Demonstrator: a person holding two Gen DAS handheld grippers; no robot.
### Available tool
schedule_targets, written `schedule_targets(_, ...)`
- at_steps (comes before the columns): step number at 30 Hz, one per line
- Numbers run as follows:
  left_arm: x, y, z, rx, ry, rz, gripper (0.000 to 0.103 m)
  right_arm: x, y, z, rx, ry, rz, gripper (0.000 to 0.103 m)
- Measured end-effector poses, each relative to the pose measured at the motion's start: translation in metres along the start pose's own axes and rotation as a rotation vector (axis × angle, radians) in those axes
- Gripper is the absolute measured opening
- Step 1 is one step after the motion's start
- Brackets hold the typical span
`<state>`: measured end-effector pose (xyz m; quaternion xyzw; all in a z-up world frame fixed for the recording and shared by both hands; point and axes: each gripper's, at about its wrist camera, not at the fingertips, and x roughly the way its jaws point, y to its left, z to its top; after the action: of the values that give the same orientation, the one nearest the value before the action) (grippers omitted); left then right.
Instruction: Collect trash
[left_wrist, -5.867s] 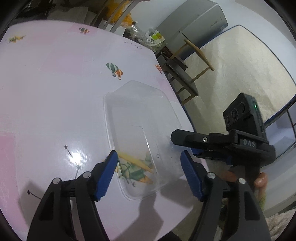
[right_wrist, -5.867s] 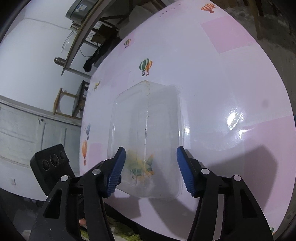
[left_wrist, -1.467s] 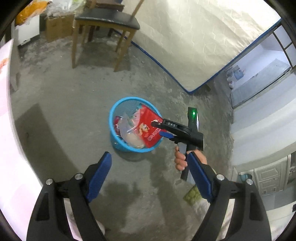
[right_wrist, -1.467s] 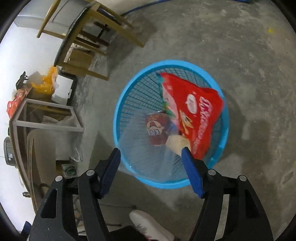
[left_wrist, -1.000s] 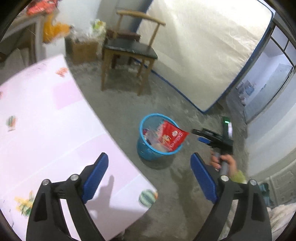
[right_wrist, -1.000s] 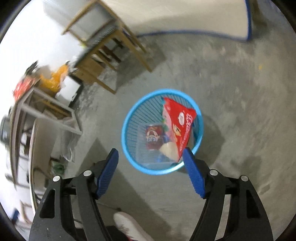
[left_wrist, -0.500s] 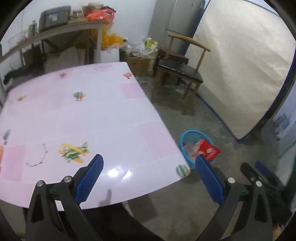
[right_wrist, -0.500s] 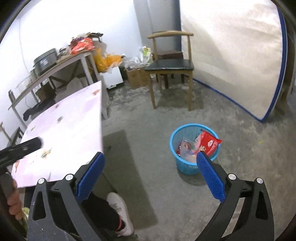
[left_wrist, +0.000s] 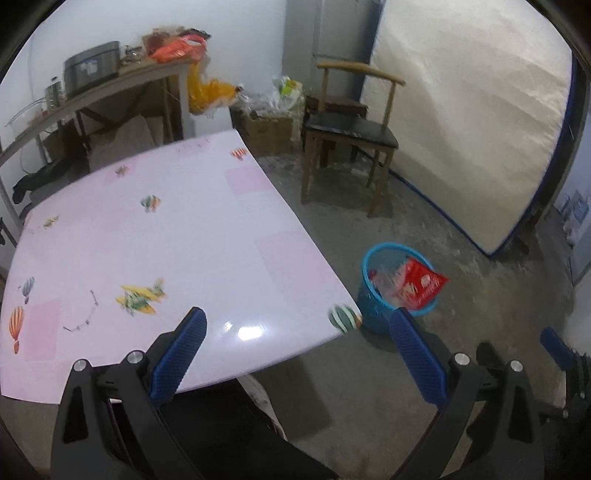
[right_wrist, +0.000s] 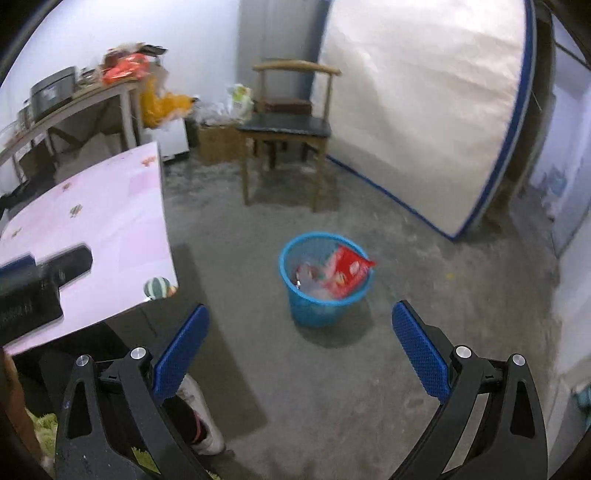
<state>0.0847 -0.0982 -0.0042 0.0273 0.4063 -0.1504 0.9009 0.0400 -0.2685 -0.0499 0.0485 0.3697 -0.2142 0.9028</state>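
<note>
Two grippers sit nearest the cameras, both empty. The left gripper has its blue-padded fingers spread wide, held above the near edge of the table. The right gripper is likewise spread wide, its fingers parted over bare concrete floor, with nothing between them. At the left edge of the right wrist view, the black body of the left gripper shows blurred in front of the table.

Just beyond the right gripper, a blue mesh basket stands upright on the floor, near the table's corner but apart from it. Inside it lies the trash: a red snack bag leaning against the far right side, one corner poking over the rim, and some pale, crumpled clear plastic lower down beside it. Finer detail of that plastic is too blurred to tell. From the left wrist view the same basket appears to the right of the table corner, with the red bag jutting over its rim.

The table carries a glossy pink and white cover printed with balloons and a small airplane.

Farther back, a wooden chair with a dark seat stands on the floor. Behind it, a cardboard box holds bags and wrappers. A large mattress with blue edging leans against the wall, and a cluttered side table stands at the far left.
</note>
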Motion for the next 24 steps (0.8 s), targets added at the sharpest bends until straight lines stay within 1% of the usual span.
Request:
schedule_targets(3,0.006,-0.009,-0.006,0.032,0.043,-0.014,0.097,0.001,-0.007,-0.002,0.031,0.008,-0.031,0.095)
schedule_targets(7,0.012,-0.015,-0.009,0.045,0.073,-0.011,0.097,-0.001,-0.008,-0.007,0.030,0.003,-0.072,0.095)
schedule_targets(14,0.014,-0.022,-0.011,0.076,0.080,0.002,0.097,-0.006,-0.009,-0.012,0.050,0.012,-0.091,0.095)
schedule_targets(24,0.018,-0.026,-0.012,0.110,0.097,0.009,0.097,-0.003,-0.010,-0.014,0.065,0.041,-0.095,0.095)
